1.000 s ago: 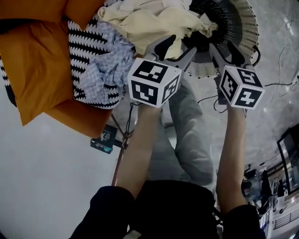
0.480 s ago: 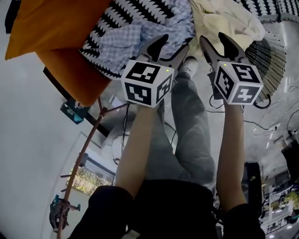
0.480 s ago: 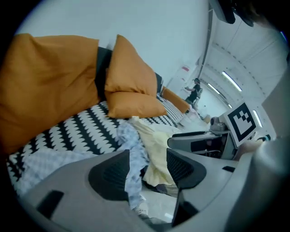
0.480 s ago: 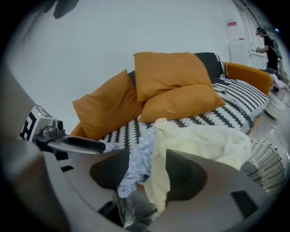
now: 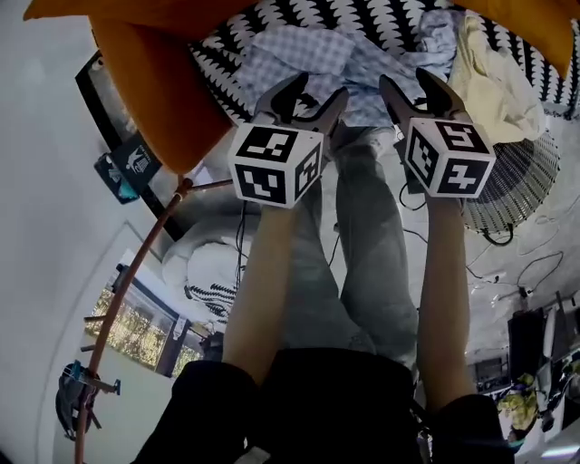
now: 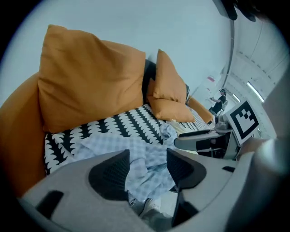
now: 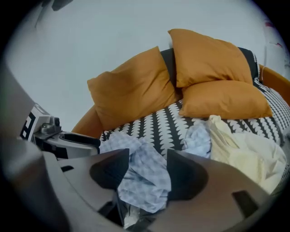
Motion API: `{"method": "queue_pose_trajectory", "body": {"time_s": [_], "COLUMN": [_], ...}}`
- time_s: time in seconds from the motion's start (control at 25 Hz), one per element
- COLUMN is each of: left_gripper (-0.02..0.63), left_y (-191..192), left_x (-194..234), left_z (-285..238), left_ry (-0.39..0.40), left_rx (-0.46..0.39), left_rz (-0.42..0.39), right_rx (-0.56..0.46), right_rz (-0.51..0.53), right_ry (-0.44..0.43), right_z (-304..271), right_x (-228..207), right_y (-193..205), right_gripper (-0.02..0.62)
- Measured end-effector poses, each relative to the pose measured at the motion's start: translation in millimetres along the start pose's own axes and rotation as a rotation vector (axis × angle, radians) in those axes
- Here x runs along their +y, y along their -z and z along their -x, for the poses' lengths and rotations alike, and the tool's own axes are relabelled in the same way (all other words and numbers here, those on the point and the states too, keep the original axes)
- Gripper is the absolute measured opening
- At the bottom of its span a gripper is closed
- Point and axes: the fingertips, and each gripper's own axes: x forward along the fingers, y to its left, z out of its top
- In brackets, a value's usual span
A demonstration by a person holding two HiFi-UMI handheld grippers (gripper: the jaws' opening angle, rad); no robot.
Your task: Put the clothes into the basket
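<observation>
A blue-checked garment (image 5: 349, 63) lies crumpled on the black-and-white patterned sofa seat (image 5: 272, 23). To its right on the seat lies a cream garment (image 5: 494, 77). The round slatted basket (image 5: 518, 186) stands on the floor at the right. My left gripper (image 5: 310, 89) and right gripper (image 5: 406, 80) hover side by side just short of the checked garment, both open and holding nothing. In the left gripper view the checked garment (image 6: 136, 156) shows beyond the left gripper (image 6: 147, 156). The right gripper view shows the checked garment (image 7: 145, 174) beyond the right gripper (image 7: 148, 154), with the cream garment (image 7: 247, 154) to its right.
Orange cushions (image 5: 154, 82) line the sofa back (image 7: 213, 59). A smaller pale blue garment (image 7: 198, 138) lies between the checked and cream ones. The person's grey-trousered legs (image 5: 362, 245) stand below the grippers. Cables (image 5: 535, 263) trail on the floor near the basket.
Both open grippers have swung away from the basket and cream garment, across to the checked garment on the sofa. In the head view the basket has shifted from the top to the right.
</observation>
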Motion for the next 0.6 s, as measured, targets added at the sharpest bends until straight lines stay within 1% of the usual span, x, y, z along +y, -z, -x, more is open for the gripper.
{"method": "queue_pose_trajectory", "body": {"time_s": [0.08,0.12,0.16,0.28,0.36,0.44,0.6], "left_gripper": [0.232,0.232,0.232,0.232,0.232,0.232,0.233], "left_y": [4,6,9,19,26,33,51], "left_x": [7,10,14,29,37,42,50], "left_z": [1,0,-1,-8,-19,-35,-68], "left_ry": [-0.008,-0.015,-0.027,-0.085,-0.106,-0.110,-0.106], "left_rx": [0.011,0.019,0.029,0.070,0.094,0.112,0.158], "left_rz": [0.001,-0.004,-0.014,-0.049,-0.055,-0.054,-0.053], "right_rx": [0.016,0.022,0.028,0.055,0.092,0.132,0.194], "right_rz": [0.004,0.007,0.013,0.040,0.046,0.040,0.041], "right_ry": [0.012,0.035,0.075,0.262,0.333,0.356,0.351], "right_z": [-5,-7,-7,-6,-9,-17,-36], "right_x": [3,1,-5,-34,-52,-66,-83], "right_y": [1,2,4,12,23,34,55], "right_gripper": [0.230,0.233,0.238,0.251,0.261,0.261,0.267]}}
